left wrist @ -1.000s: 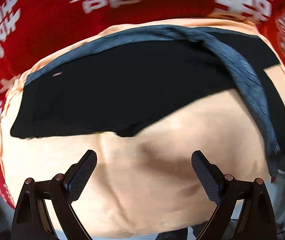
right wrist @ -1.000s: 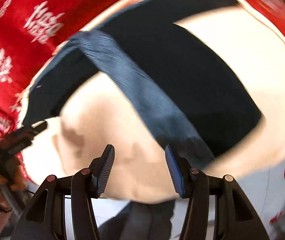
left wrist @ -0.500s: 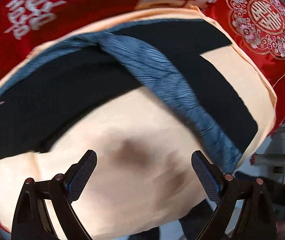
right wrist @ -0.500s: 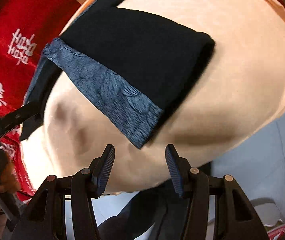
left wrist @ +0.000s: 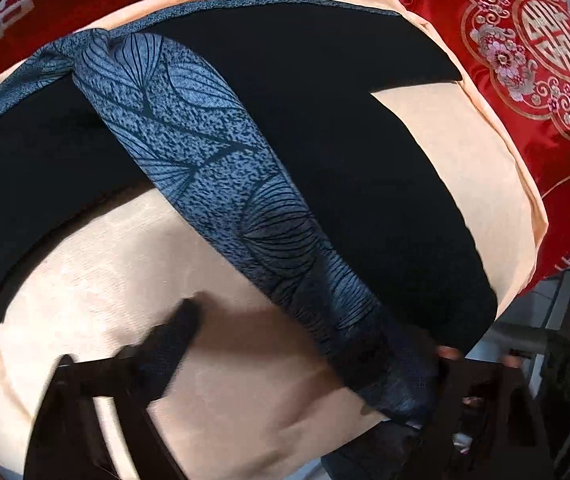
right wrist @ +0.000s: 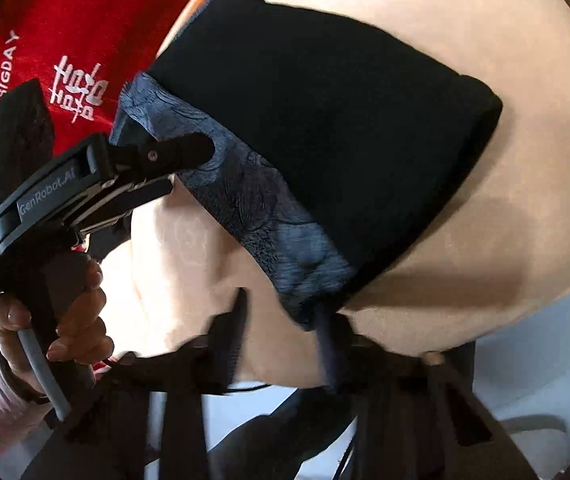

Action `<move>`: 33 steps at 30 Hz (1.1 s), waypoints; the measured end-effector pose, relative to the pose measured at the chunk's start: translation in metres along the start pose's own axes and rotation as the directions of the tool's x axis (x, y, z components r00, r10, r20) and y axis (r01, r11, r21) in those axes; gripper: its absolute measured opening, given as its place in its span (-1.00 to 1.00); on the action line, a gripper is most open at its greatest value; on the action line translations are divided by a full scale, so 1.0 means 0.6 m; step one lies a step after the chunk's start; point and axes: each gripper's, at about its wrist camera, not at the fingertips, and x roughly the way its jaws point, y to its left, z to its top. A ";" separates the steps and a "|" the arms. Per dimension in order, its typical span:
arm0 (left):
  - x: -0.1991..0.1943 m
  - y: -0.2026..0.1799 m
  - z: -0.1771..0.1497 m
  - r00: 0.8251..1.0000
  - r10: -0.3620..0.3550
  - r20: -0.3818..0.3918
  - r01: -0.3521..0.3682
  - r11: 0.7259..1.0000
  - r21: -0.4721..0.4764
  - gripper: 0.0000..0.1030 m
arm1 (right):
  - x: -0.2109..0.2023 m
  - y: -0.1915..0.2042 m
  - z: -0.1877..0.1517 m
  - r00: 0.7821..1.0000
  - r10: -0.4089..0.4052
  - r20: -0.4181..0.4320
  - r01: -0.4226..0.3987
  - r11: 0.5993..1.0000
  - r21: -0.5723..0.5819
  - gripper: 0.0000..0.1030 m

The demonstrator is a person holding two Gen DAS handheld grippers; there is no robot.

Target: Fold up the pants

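- Pants, black with a blue-grey leaf-print waistband, lie on a peach cloth over the desk; a red cloth with white characters lies beyond.
- Left gripper: jaws apart, blurred; the right finger sits under the near end of the waistband, the left finger is bare over the peach cloth. The right wrist view shows this gripper at the band's far end.
- Right gripper: jaws apart, blurred, at the near corner of the folded pants; its right finger touches the band's tip.
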 end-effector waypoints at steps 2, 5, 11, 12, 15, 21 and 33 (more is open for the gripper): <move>0.003 0.000 0.005 1.000 0.004 -0.011 -0.004 1.000 -0.022 0.49 | 0.004 -0.004 0.003 0.999 0.021 -0.027 -0.020 1.000 0.010 -0.68; 0.000 -0.004 0.011 1.000 0.010 -0.008 -0.010 1.000 -0.018 -0.17 | 0.003 -0.006 0.007 0.997 0.065 -0.043 -0.064 0.997 0.038 -0.83; -0.025 -0.019 0.034 0.998 -0.056 0.000 0.056 0.998 -0.009 -0.68 | -0.045 0.024 0.036 0.990 0.141 -0.018 -0.141 0.990 0.011 -0.88; -0.035 -0.022 0.040 0.998 -0.065 0.010 0.065 0.998 -0.007 -0.68 | -0.059 0.035 0.047 0.989 0.149 -0.008 -0.149 0.989 -0.007 -0.88; -0.070 -0.034 0.072 0.996 -0.080 0.046 0.080 0.997 -0.005 -0.68 | -0.103 0.062 0.091 0.986 0.161 0.038 -0.159 0.986 -0.060 -0.88; -0.108 -0.048 0.161 0.990 -0.062 0.123 0.062 0.998 0.005 -0.68 | -0.191 0.078 0.220 0.976 0.178 0.128 -0.162 0.979 -0.125 -0.88; -0.135 -0.007 0.295 0.954 0.165 0.249 -0.143 0.985 -0.101 -0.29 | -0.223 0.081 0.551 0.977 -0.002 0.213 0.058 0.965 -0.257 -0.88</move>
